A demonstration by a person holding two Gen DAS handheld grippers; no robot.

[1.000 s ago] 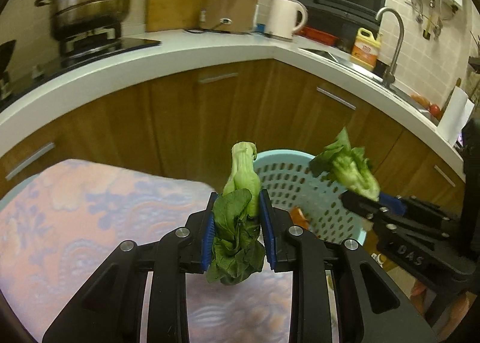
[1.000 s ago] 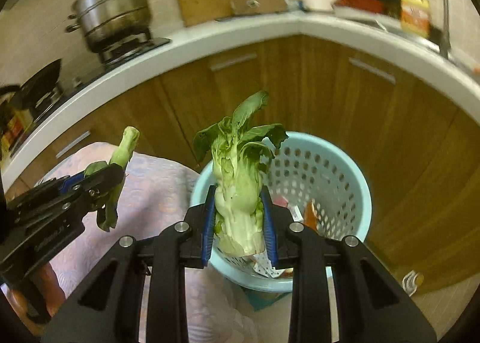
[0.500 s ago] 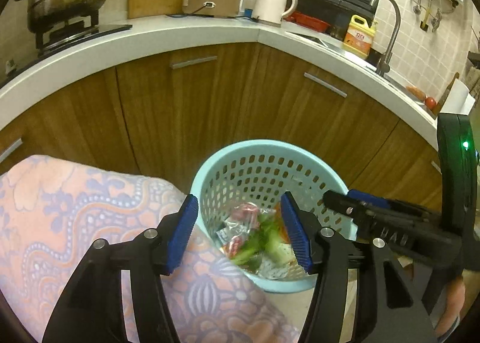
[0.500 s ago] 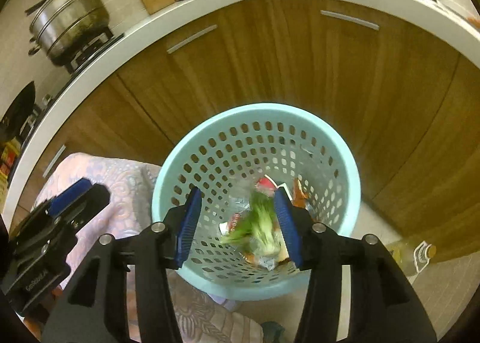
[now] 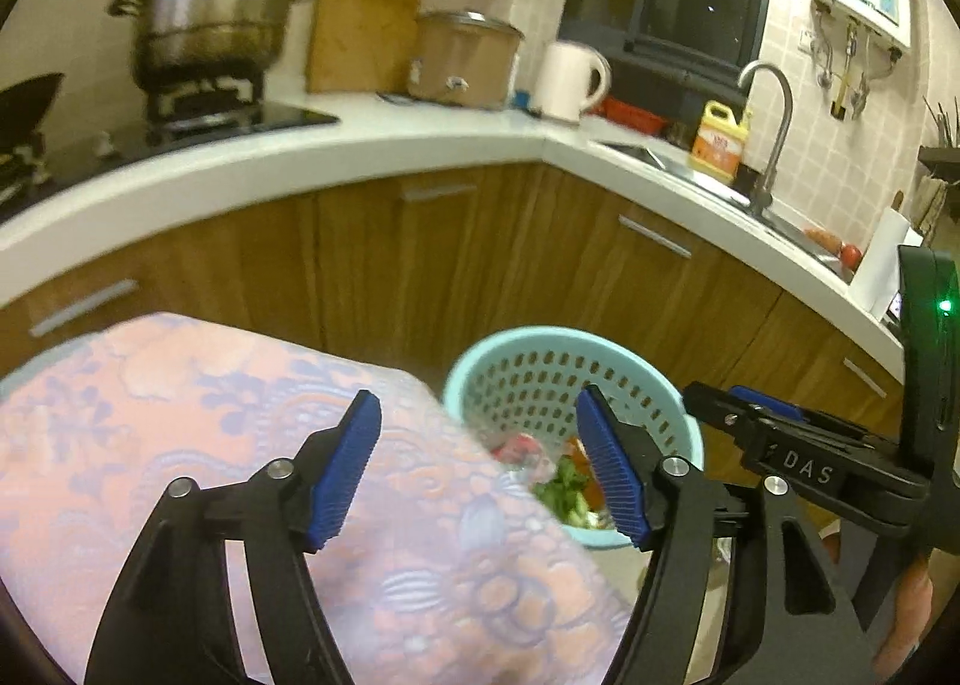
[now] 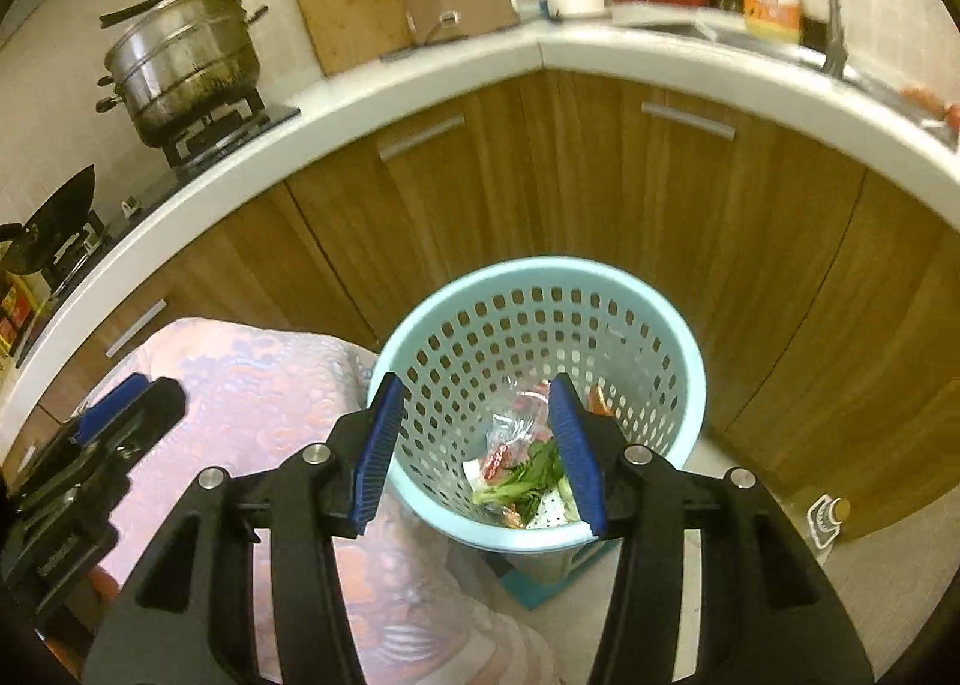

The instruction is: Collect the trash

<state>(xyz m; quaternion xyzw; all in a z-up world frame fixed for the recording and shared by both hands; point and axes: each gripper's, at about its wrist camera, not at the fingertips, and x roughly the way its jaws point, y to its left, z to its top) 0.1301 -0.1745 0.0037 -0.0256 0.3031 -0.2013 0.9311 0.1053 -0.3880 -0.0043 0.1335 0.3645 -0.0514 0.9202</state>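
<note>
Both hand-held grippers [image 5: 480,463] [image 6: 474,445] wide apart, empty.

The letters "DAS" stand in pale print on the black body of the right hand-held gripper [image 5: 744,415], seen from the left wrist view. The yellow bottle [image 5: 718,142] beside the faucet carries a red and white label, but its print is too blurred to read in either view. The small boxes [image 6: 9,304] at the far left edge show markings that cannot be made out.
</note>
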